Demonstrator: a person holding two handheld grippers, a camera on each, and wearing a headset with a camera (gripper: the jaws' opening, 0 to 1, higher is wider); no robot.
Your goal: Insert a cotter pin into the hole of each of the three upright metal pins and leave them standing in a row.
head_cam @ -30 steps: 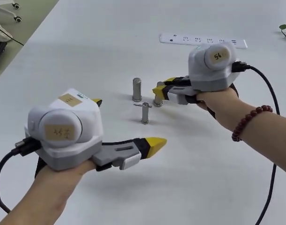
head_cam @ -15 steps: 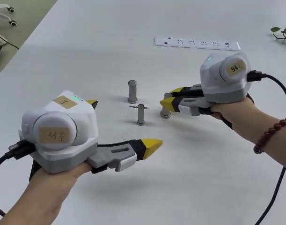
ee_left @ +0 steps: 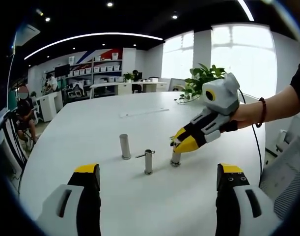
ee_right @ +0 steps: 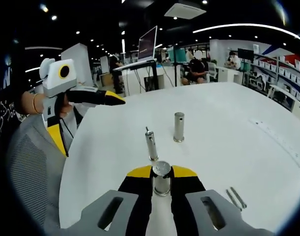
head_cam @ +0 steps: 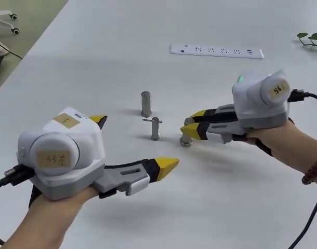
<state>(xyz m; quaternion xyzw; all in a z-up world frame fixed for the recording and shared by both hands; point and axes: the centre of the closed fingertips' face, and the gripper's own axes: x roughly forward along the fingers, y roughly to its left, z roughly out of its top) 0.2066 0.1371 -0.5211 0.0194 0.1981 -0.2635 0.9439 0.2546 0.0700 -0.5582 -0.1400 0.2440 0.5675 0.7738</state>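
Three upright metal pins stand on the white table. The far pin (head_cam: 146,104) (ee_right: 178,126) is bare. The middle pin (head_cam: 155,128) (ee_left: 149,162) (ee_right: 150,144) has a cotter pin through its top. My right gripper (head_cam: 192,128) (ee_right: 161,173) is shut on the third pin (head_cam: 186,137) (ee_left: 176,157) (ee_right: 161,178), upright, base at the table surface, to the right of the middle pin. My left gripper (head_cam: 132,142) (ee_left: 158,169) is open and holds nothing, nearer to me than the pins. Two loose cotter pins (ee_right: 234,197) lie beside the right gripper.
A white power strip (head_cam: 216,51) (ee_left: 140,112) lies at the far side of the table. Plant leaves (head_cam: 314,36) sit at the far right corner. Cables trail from both grippers. Desks, shelves and seated people fill the room behind.
My right gripper has carried the third pin from beside the far pin to the right and toward me, now level with the middle pin. The left gripper has stayed open and nearly still.
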